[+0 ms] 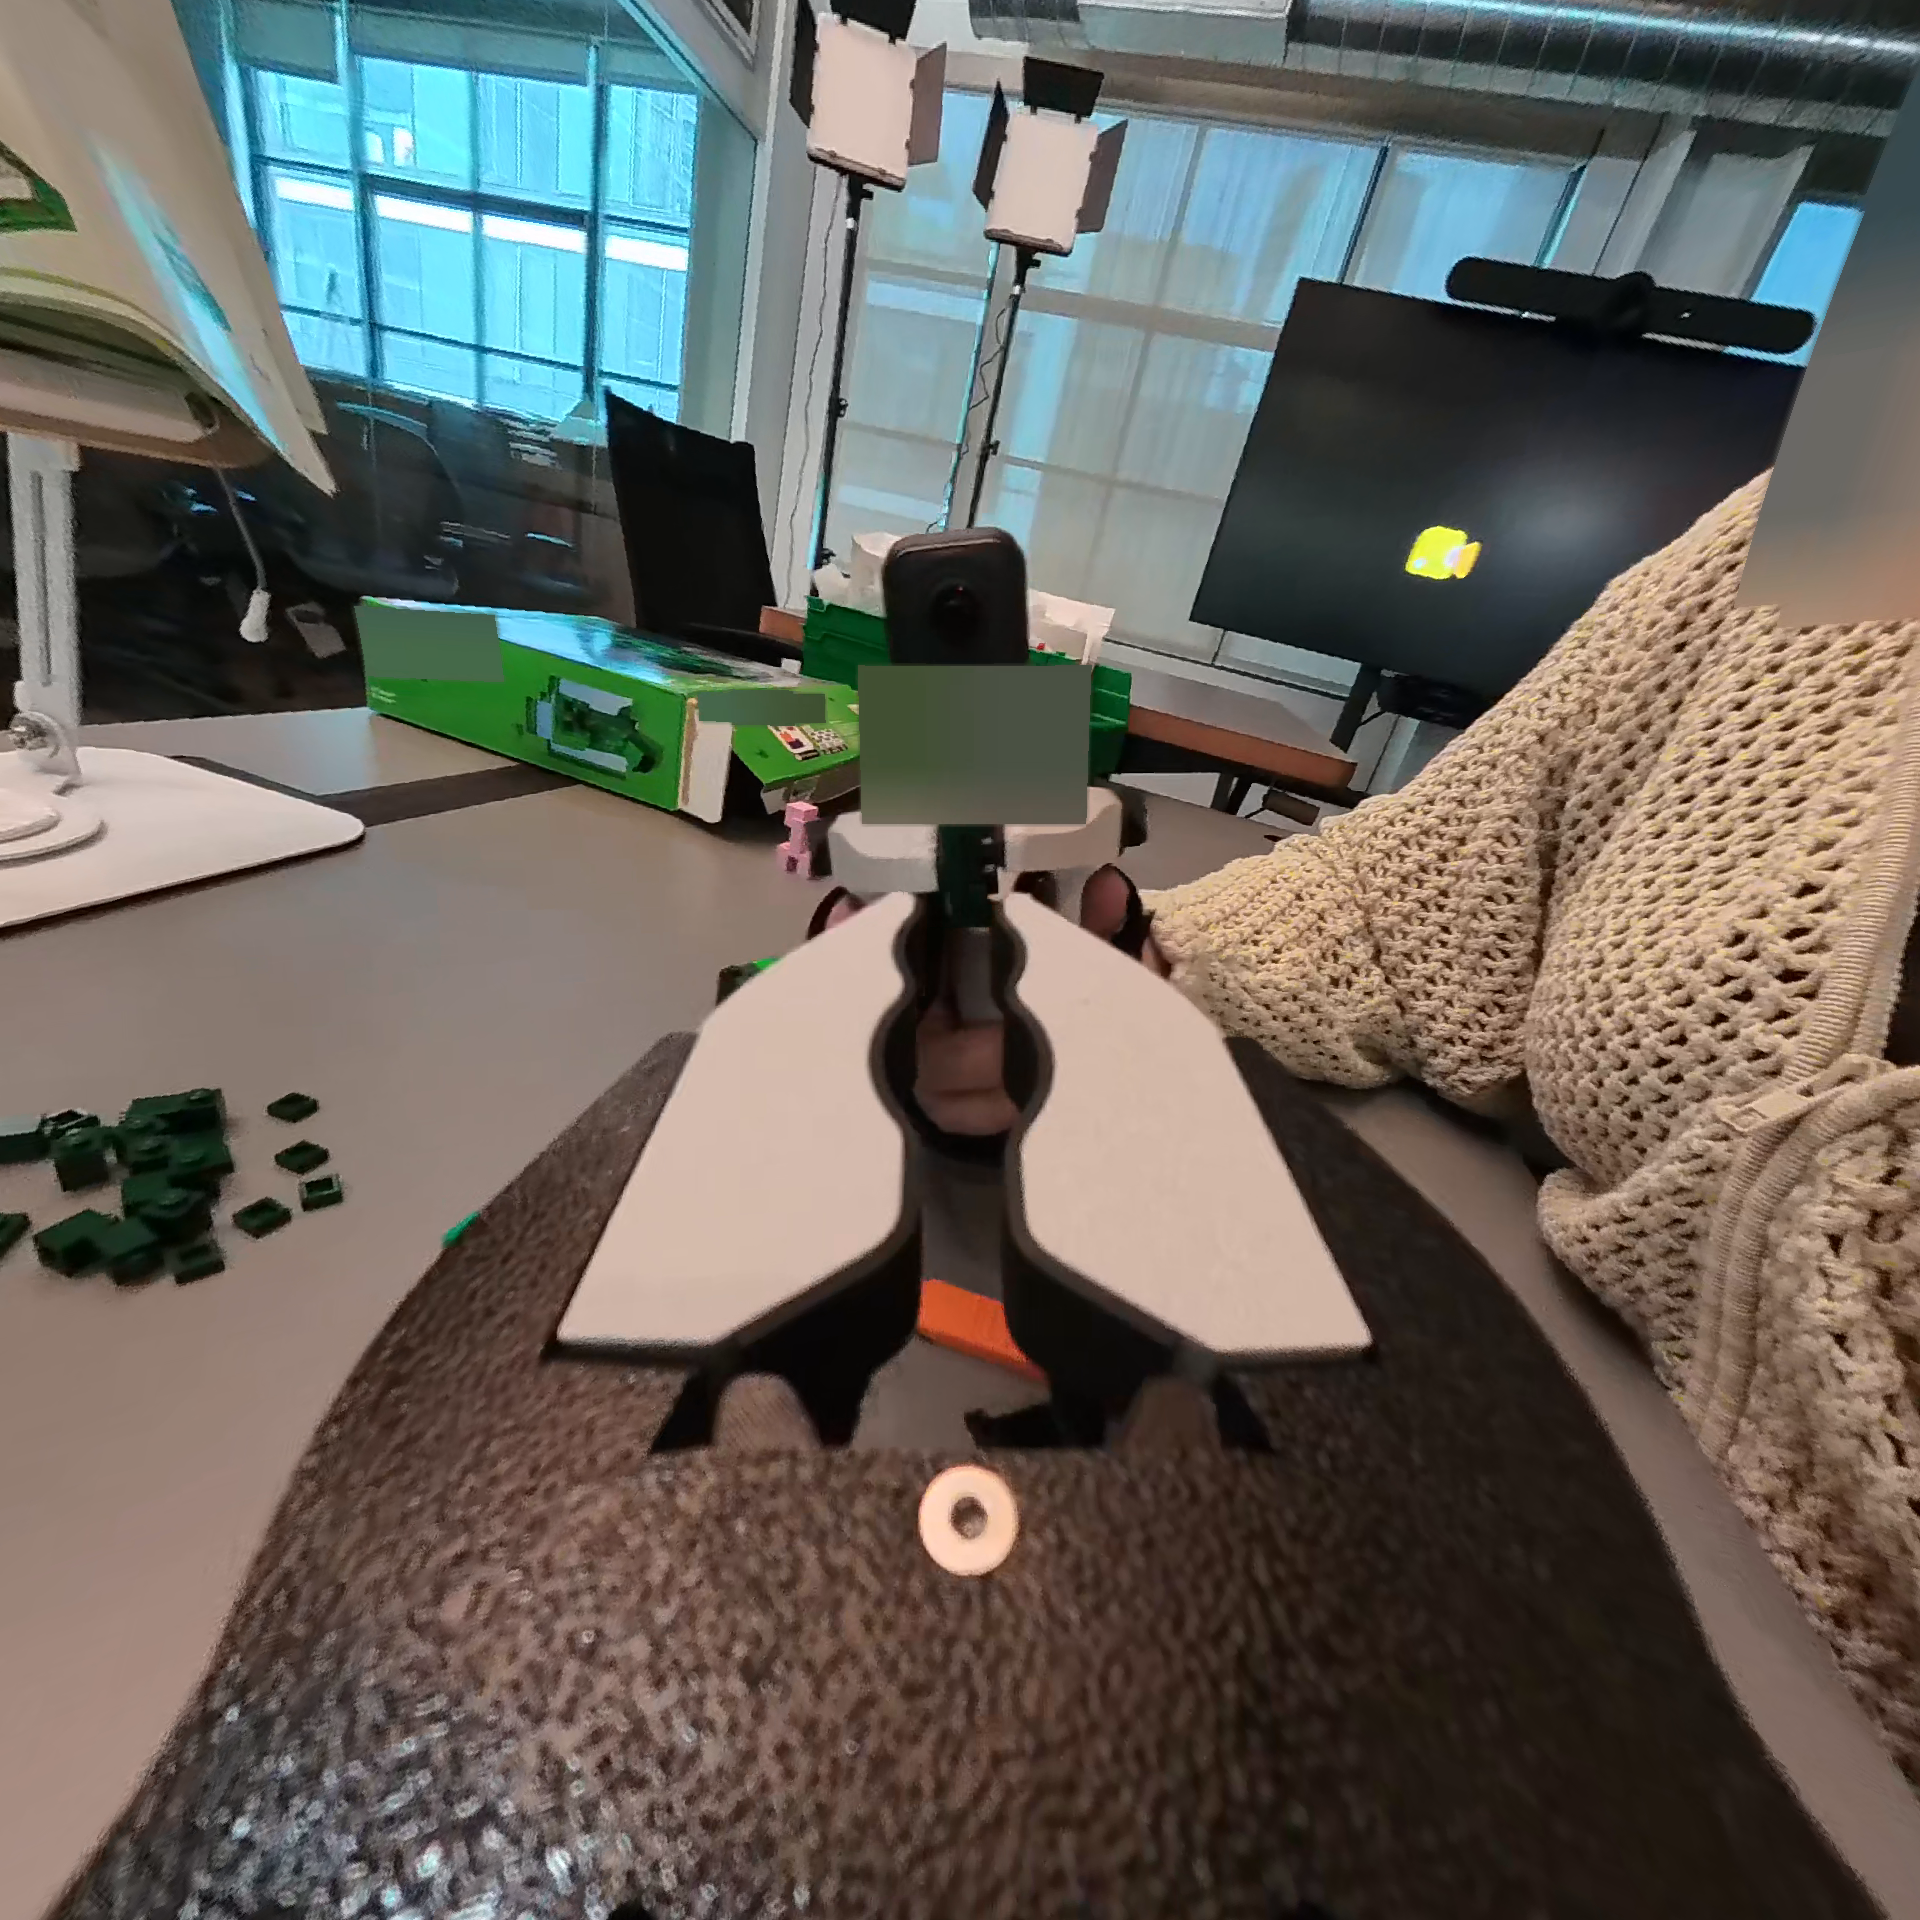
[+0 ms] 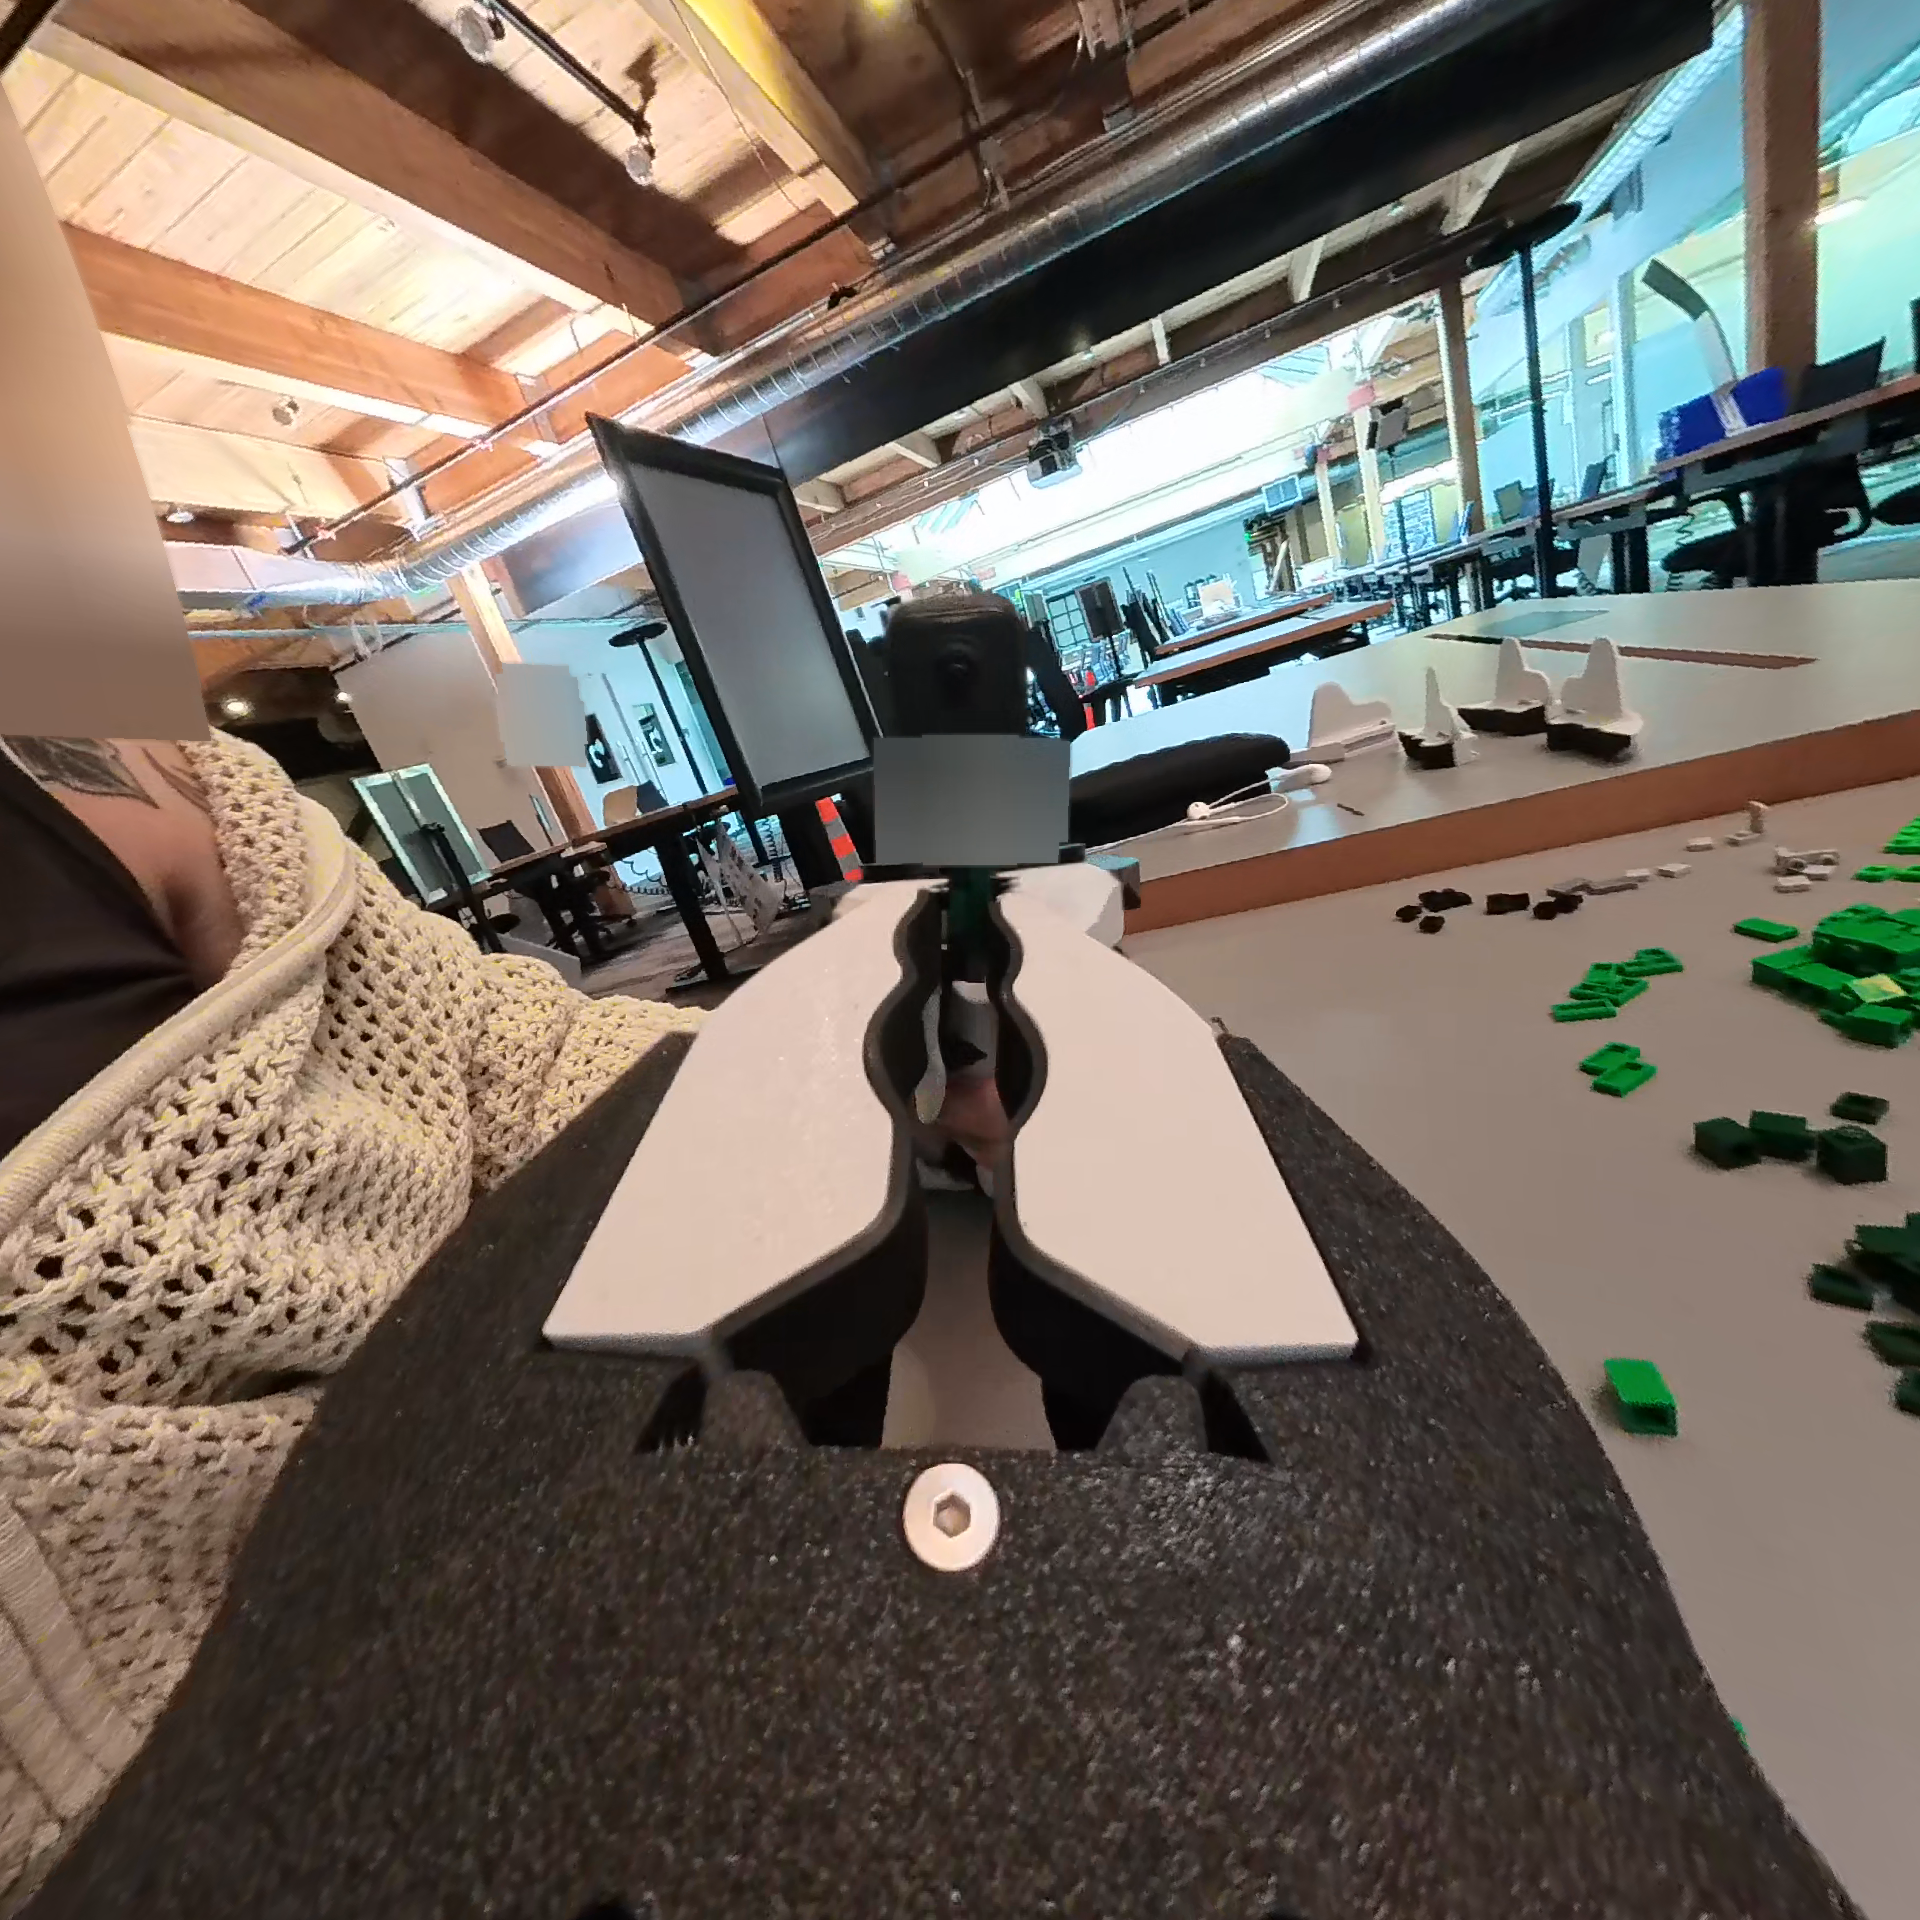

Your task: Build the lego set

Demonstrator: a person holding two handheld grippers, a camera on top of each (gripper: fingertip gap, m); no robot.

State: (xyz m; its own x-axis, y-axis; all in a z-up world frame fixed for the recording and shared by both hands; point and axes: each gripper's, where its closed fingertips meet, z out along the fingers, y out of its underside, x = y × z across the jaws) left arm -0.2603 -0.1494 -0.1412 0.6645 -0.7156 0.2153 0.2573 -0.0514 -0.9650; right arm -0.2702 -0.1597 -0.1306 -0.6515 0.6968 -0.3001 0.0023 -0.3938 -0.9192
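Left gripper point(image 1: 961, 914) and right gripper point(image 2: 961, 920) tip to tip — both nipped tight on one dark green lego piece point(image 1: 964, 868), loose green bricks point(image 2: 1860, 982) at three o'clock.

No legible writing anywhere

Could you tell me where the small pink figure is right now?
In the left wrist view, the pink figure stands on the table beside the green box's open end.
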